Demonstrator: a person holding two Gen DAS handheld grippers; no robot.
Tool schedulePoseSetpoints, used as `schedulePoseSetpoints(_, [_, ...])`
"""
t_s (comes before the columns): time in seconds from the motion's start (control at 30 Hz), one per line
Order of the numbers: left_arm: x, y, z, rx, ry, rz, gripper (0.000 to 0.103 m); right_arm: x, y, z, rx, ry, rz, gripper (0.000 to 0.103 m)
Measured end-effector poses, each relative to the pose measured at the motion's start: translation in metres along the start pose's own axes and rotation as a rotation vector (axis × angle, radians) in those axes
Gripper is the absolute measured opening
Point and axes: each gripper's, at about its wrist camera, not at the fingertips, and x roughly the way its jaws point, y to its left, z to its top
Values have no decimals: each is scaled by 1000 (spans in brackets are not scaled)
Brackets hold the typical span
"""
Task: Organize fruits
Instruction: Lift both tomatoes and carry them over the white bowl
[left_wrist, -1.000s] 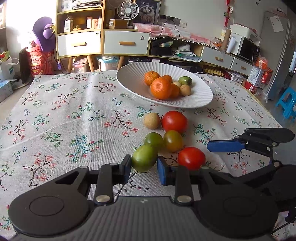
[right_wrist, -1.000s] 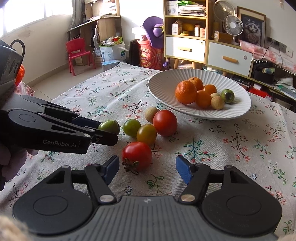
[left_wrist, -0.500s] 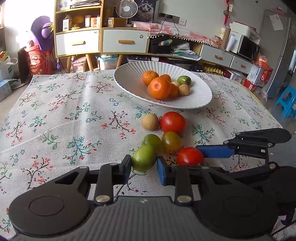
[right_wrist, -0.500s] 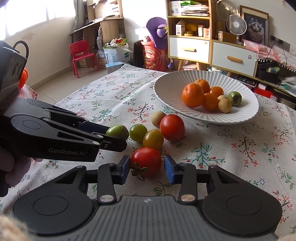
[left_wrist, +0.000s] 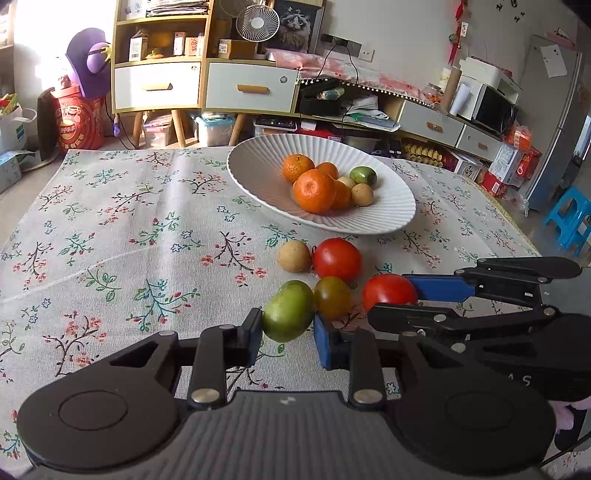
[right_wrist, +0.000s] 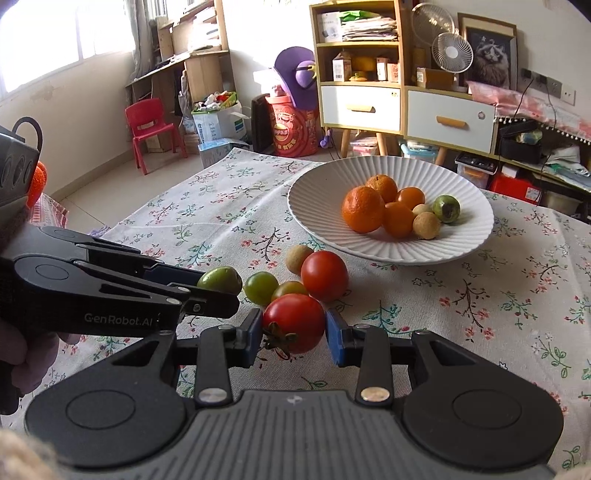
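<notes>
Left hand-held gripper (left_wrist: 287, 334) pinches a green tomato (left_wrist: 288, 311); its far side is hidden in the right wrist view. Right hand-held gripper (right_wrist: 293, 330) has just been closing, and its pads now clamp a red tomato (right_wrist: 293, 321). Both point obliquely down at the worktop (left_wrist: 129, 229), side by side, short of the white bowl (left_wrist: 258, 177). Bowl contents: mandarins (right_wrist: 364, 208), small tan fruits, one green fruit. Four more fruits lie loose between bowl and grippers.
</notes>
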Motion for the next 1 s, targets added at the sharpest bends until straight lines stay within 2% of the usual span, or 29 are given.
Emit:
schedulePoseSetpoints(0.57, [-5,4,38,-66,-97,10,20,-6,-37,22,45,-82,-58,33])
schedulePoseSetpoints(0.8, [19,7,67,-3,-69,-7,20,0,-61,51,43,-71,-85,33])
schedulePoseSetpoints(1.0, [53,14,86,-22,-22,-68,20,22,-82,75,75,-73,-110,33])
